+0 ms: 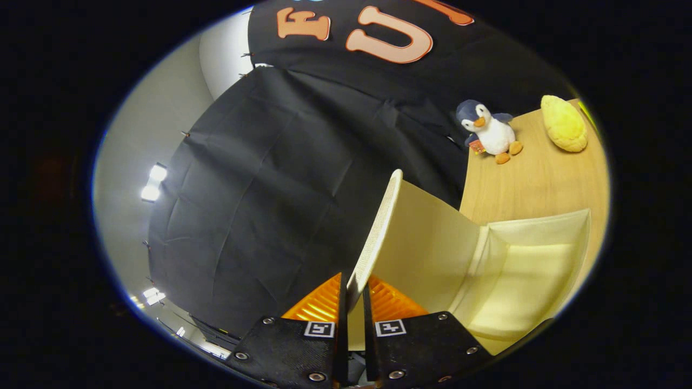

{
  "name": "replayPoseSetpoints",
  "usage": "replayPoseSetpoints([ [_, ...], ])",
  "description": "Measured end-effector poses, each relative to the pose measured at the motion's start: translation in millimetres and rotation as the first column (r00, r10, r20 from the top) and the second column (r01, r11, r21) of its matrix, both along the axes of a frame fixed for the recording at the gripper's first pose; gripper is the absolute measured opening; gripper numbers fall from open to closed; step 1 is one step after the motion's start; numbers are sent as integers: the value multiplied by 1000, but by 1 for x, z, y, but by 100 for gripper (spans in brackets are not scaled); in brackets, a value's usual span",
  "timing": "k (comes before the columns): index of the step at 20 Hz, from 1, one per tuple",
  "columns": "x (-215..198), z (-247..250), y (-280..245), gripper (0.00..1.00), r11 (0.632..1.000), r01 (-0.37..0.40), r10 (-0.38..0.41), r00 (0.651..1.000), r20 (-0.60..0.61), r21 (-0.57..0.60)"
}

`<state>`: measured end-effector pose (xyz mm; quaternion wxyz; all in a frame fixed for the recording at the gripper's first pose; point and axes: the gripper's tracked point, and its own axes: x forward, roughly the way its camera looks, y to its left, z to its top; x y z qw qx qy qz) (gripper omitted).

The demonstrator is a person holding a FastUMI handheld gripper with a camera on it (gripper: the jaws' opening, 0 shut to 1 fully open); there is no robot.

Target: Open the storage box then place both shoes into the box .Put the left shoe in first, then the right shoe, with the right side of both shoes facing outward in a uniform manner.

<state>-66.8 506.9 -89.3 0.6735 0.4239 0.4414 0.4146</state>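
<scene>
jaws (354, 302): I'm seeing them nearly closed, pinching the lid (378, 227) edge between both fingers.
storage box (530, 270): sitting open just beyond the jaws on the counter (540, 178), interior bare.
handling: I'm judging the lid light, thin, fairly stiff; rim grip suits.
room: plush penguin (489, 131) and yellow plush (565, 123) sitting well beyond the box.

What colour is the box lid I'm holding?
Pale cream, seen in the gripper view: the lid is pinched between the fingers.
</scene>
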Motion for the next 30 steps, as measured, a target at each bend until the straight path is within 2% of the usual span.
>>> replayPoseSetpoints([
  [3, -2, -5, 31, 14, 999, -42, 42, 999, -1, -21],
  [7, 0, -18, 57, 14, 998, -35, 34, 999, -14, -58],
  [9, -6, -29, 60, 29, 995, -59, 57, 998, -28, -75],
  [10, -9, -30, 59, 44, 995, -67, 66, 998, -26, -75],
  [11, -8, -30, 57, 51, 994, -71, 70, 997, -19, -80],
  [12, -9, -26, 50, 63, 994, -65, 65, 998, -9, -90],
  [16, -4, -36, 5, 71, 985, -20, 31, 998, 62, -171],
  [21, -5, -65, -67, 83, 955, 45, -7, 992, 128, -292],
  [24, -9, -87, -124, 88, 920, 114, -55, 985, 165, -375],
  [26, -10, -105, -165, 89, 883, 173, -96, 977, 192, -437],
  [28, -16, -128, -206, 89, 832, 234, -138, 965, 222, -503],
  [30, -29, -156, -251, 89, 760, 271, -158, 959, 237, -591],
])
